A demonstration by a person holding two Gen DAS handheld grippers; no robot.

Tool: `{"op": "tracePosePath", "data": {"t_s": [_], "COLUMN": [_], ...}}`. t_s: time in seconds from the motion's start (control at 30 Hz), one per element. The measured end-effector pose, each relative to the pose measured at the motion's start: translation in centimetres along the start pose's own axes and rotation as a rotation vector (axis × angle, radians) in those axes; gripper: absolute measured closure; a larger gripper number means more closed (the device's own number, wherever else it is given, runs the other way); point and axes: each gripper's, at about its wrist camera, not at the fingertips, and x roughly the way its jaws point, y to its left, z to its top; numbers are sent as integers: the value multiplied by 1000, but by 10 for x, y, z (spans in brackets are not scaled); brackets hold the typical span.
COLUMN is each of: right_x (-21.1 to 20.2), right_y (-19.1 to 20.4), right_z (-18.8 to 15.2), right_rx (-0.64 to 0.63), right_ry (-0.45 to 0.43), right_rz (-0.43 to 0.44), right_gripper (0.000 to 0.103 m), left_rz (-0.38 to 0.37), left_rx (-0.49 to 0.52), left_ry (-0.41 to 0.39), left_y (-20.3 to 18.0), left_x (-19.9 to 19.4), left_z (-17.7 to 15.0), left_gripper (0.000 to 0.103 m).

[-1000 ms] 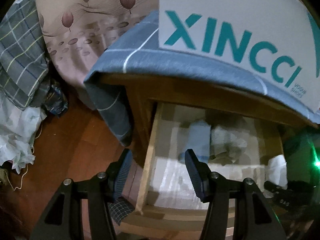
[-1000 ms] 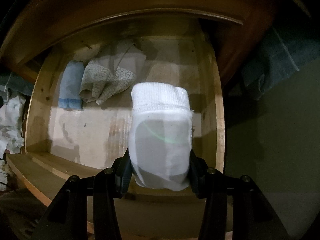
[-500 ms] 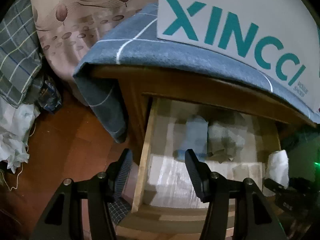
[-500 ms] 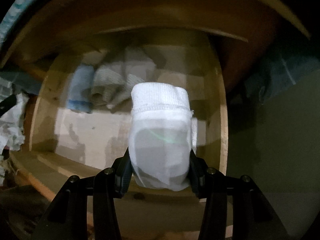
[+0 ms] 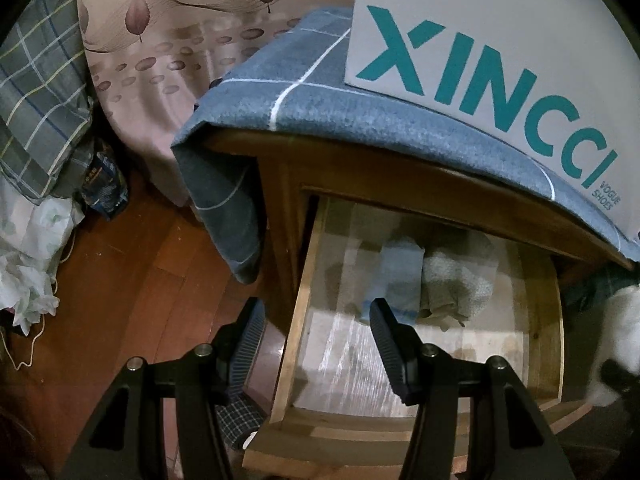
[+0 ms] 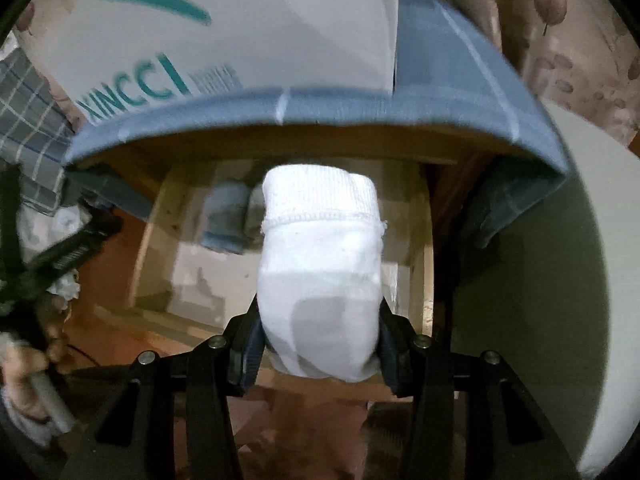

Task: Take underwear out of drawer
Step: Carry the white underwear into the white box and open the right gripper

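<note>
My right gripper [image 6: 318,334] is shut on a folded white underwear [image 6: 320,268] and holds it up in front of the open wooden drawer [image 6: 420,236]. The white piece also shows at the right edge of the left wrist view [image 5: 618,340]. Inside the drawer [image 5: 296,320] lie a folded light blue piece [image 5: 396,276] and a grey patterned piece [image 5: 456,284] at the back. My left gripper [image 5: 316,332] is open and empty, hovering above the drawer's left side wall.
A blue checked cloth [image 5: 320,112] covers the cabinet top, with a white XINCCI shoe box [image 5: 500,52] on it. Bedding with a leaf print [image 5: 192,40] and a plaid cloth [image 5: 36,104] lie left, above a wood floor [image 5: 132,288]. A white wall [image 6: 560,280] stands to the right.
My right gripper has pulled back and up out of the drawer with the white underwear; the cabinet top and box now show in its view. The left gripper stays open and has shifted slightly.
</note>
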Motion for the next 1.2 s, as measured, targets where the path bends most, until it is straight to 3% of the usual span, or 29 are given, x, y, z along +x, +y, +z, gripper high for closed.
{"op": "tracePosePath", "data": {"t_s": [0.37, 0.53, 0.9, 1.2], "right_x": [-101, -140, -145, -115], "right_y": [16, 24, 41, 44], "right_z": [38, 78, 160, 187], "right_rx": [-70, -76, -84, -78], "right_ry": [-124, -198, -248, -212], "right_rz": [-11, -3, -72, -105], "right_gripper": [58, 58, 58, 58], "left_rz": [12, 12, 6, -8], "left_rx": [8, 5, 2, -23], "left_ry": [-2, -3, 9, 14], "left_y": [1, 3, 4, 7], "left_x": [-2, -4, -3, -1], "left_z": [-1, -1, -1, 1], "left_gripper": [47, 47, 47, 47]}}
